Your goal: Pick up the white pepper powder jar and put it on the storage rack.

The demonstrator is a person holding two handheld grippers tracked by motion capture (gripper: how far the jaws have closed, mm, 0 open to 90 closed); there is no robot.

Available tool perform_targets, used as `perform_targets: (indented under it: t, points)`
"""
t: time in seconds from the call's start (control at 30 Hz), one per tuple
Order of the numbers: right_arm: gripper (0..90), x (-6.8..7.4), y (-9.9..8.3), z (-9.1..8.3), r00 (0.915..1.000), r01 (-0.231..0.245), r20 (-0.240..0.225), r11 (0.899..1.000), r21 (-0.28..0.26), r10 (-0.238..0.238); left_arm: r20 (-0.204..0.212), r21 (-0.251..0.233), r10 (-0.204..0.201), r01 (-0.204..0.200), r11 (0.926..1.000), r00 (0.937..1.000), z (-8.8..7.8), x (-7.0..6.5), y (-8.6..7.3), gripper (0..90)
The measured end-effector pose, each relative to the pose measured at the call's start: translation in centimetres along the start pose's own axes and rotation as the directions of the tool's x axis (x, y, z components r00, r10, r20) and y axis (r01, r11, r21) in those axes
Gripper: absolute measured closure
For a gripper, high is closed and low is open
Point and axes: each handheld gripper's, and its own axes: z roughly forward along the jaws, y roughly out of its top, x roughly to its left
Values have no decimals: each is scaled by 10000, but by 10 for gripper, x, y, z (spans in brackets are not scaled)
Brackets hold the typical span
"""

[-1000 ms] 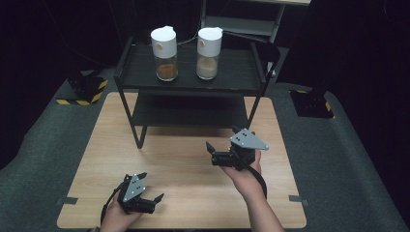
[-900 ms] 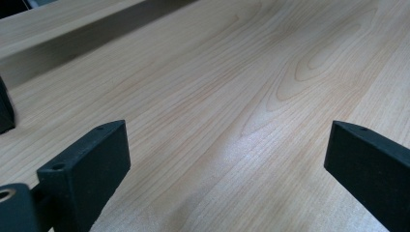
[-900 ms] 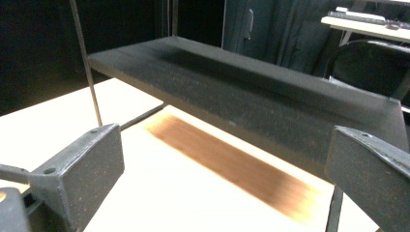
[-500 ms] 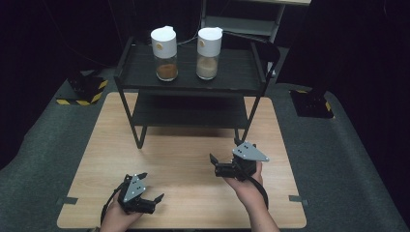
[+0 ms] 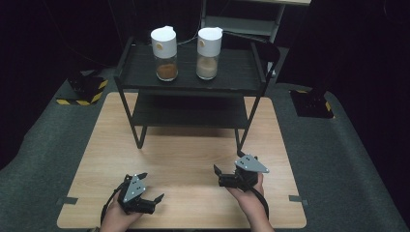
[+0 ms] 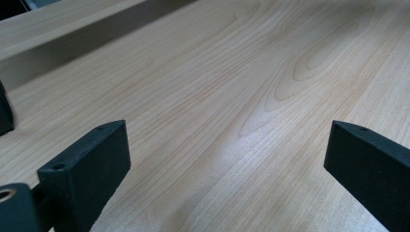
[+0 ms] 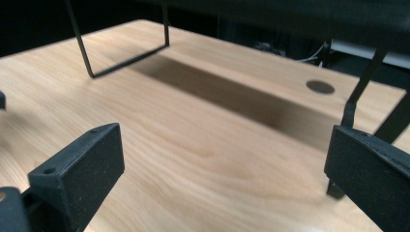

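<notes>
1. Both grippers sit low over the near end of the wooden table (image 5: 193,159), one in each of the person's hands.
2. The left gripper (image 5: 147,191) is at the near left corner, jaws spread wide apart, nothing between them but bare wood grain in its own view (image 6: 227,145).
3. The right gripper (image 5: 217,175) is near the right edge, jaws also wide apart and empty, pointing left across the table.
4. In the right gripper view, the black rack's thin leg (image 7: 80,41) stands on the wood ahead.
5. Up on the black rack (image 5: 241,72), the two white-capped jars stand side by side, well apart from both grippers: brown-filled jar (image 5: 165,48) left, paler jar (image 5: 208,47) right.
</notes>
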Motion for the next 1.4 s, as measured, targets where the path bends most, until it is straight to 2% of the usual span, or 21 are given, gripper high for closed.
perform_targets:
  t: [0.3,0.47,0.7,0.87,0.93,1.03,1.13,1.27,1.4]
  points:
    - [4,-3,-29,0,10000,-60,73,9993,365,57,0,26,107,-107,9999,9999,0,-1,1,31]
    - [8,-7,-41,-1,9996,-285,92,9976,634,280,66,34,77,-77,10000,9999,0,1,1,31]
    - [16,-5,-47,-1,9999,-13,172,9962,873,-2,100,14,169,-169,9999,9998,0,0,0,34]
    - [16,-2,-53,-1,9996,-60,287,9955,947,33,114,23,231,-232,9997,9997,0,-1,0,34]
    - [19,-1,-53,-1,9996,0,296,9932,1160,-35,107,33,229,-229,9997,9997,0,-1,1,34]
    - [19,2,-56,-4,9993,90,364,9951,985,-126,105,2,158,-158,9999,9998,0,0,0,42]
    - [17,3,-56,-5,9990,132,419,9943,1061,-178,22,-51,144,-144,9999,9999,-1,-1,-1,42]
    - [13,0,-59,-9,9992,299,230,9952,933,-322,-171,-106,239,-241,9997,9996,-2,-6,-2,41]
    - [8,-5,-62,-14,10000,39,-25,9965,833,-37,-242,-72,386,-388,9992,9990,-2,-10,-2,39]
